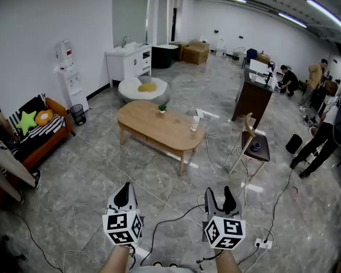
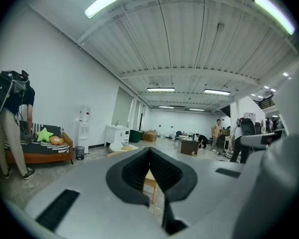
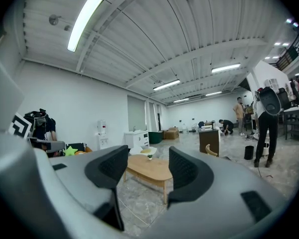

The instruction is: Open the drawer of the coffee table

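Left tongs seemingly closed, right tongs apart, coffee table well ahead

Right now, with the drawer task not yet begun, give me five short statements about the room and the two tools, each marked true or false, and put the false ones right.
1. The right tool has its jaws apart with nothing between them. True.
2. The left tool stands wide open. False: its jaws meet at the tips.
3. A small potted plant stands on the coffee table. True.
4. The right tool touches the coffee table. False: both tools are held well short of it, with bare floor between.
5. A green star cushion lies on the orange sofa. True.
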Motion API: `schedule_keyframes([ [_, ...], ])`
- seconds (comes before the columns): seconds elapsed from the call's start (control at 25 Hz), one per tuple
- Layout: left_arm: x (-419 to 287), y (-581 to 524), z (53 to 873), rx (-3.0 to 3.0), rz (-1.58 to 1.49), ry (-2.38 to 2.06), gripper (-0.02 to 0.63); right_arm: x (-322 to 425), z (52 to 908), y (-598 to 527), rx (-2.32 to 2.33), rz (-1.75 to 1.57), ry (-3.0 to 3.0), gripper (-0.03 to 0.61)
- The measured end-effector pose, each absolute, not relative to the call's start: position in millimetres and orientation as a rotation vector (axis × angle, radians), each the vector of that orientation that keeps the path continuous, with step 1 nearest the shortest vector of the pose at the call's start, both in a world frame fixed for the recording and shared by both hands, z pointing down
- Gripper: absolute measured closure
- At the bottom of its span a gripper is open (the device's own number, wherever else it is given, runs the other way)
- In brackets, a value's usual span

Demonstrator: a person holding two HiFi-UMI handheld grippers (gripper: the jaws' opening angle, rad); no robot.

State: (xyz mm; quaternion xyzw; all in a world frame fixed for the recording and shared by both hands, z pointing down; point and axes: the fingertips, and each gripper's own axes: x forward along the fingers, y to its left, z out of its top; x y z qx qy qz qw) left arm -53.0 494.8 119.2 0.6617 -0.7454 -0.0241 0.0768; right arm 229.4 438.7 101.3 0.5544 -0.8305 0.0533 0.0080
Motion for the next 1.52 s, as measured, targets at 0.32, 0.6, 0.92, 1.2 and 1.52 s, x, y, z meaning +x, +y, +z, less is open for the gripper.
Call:
schedule_keyframes([
  [0.32,-58.2,489.6,122.1,1.994,-0.068,-2.228,0.621,229.9,107.7,433.8,1.765,0.17,-2.559,0.291],
  [0.6,-73.3,483.8,128.4,1.991,-0.058,-2.213,0.621,224.2,112.3,429.1,1.799,0.177,-2.519,0.302],
  [0.92,-86.7,472.7,132.0,2.007,-0.049,-2.204,0.621,215.7,116.0,415.4,1.828,0.188,-2.51,0.301],
  [1.2,-102.9,468.6,131.0,1.995,-0.059,-2.204,0.621,208.1,109.2,406.4,1.856,0.174,-2.501,0.218],
  [1.52,-113.6,463.8,138.2,1.965,-0.101,-2.185,0.621,205.0,104.7,404.5,1.87,0.12,-2.483,0.077],
])
